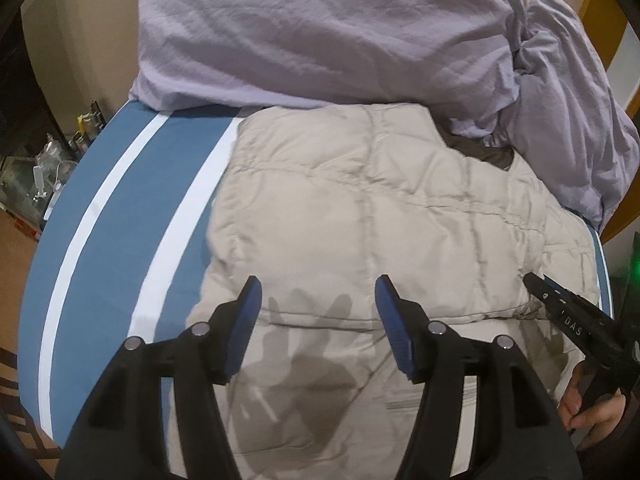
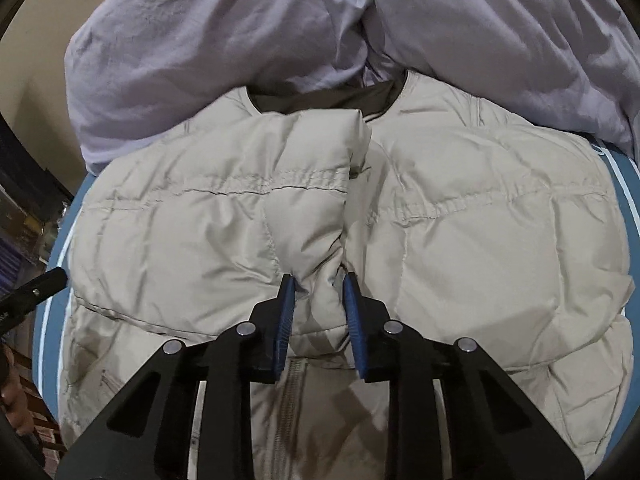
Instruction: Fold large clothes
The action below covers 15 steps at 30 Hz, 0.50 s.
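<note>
Right gripper (image 2: 319, 280) pinching puffer jacket (image 2: 460, 240) cuff, collar far; left gripper (image 1: 318, 284) spread.

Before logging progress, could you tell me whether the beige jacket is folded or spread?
Partly folded: the jacket lies mostly spread, one sleeve folded inward, pinched by the right gripper.

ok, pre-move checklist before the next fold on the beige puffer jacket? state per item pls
1. Right gripper closed on a fold of the beige quilted puffer jacket: ok, fabric bunched between its blue pads.
2. Left gripper free: ok, jaws open above the jacket, holding nothing.
3. Jacket lying flat on the blue white-striped bed cover: not ok, the middle is puckered.
4. Lilac crumpled duvet apart from the jacket: not ok, it lies against the collar end.
5. Zip closed: cannot tell.
</note>
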{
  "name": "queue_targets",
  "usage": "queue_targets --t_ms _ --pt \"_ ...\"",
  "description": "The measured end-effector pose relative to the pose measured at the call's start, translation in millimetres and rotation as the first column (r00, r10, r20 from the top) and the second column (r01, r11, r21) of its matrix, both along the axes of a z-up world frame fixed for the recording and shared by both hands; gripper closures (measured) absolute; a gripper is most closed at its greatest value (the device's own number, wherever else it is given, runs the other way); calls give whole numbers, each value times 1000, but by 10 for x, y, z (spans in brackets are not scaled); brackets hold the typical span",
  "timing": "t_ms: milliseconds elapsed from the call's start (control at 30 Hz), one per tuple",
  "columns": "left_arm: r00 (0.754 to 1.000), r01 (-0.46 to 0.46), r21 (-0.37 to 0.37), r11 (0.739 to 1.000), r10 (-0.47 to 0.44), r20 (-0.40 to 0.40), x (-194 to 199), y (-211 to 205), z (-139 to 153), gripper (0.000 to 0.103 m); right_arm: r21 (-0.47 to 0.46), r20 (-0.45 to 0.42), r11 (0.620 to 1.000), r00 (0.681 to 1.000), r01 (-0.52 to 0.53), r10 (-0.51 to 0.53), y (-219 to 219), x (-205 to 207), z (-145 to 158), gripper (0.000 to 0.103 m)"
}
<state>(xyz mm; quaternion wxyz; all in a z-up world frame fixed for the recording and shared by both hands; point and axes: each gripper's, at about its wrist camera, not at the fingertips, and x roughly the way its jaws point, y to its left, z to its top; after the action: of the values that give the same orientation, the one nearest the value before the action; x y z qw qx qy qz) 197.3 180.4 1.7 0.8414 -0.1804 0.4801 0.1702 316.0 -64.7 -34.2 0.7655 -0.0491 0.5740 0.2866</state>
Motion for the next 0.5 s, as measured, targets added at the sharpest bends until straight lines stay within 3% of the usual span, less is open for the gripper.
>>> queue_targets --t_ms 233,300,333,367,433,500 --pt "999 -22 1 1000 22 -23 -159 134 -84 38 -34 3 999 1000 -13 14 58 14 -88 76" --pt "1000 -24 10 1000 24 -20 -217 171 -73 30 -33 -8 999 1000 -18 18 45 20 -39 72" --pt "999 -27 18 999 27 -18 -268 196 -67 28 -32 -17 999 1000 -16 16 20 21 -3 62" --pt "999 -29 26 999 30 -16 -323 222 -61 25 -34 -21 999 1000 -10 9 -13 15 27 44" --pt "1000 -27 34 999 27 -12 -416 266 -52 21 -31 -14 999 1000 7 -7 -121 2 102 28" --pt "1000 -21 34 999 21 -5 -544 312 -44 20 -16 -11 1000 1000 3 -3 -238 -28 165 27"
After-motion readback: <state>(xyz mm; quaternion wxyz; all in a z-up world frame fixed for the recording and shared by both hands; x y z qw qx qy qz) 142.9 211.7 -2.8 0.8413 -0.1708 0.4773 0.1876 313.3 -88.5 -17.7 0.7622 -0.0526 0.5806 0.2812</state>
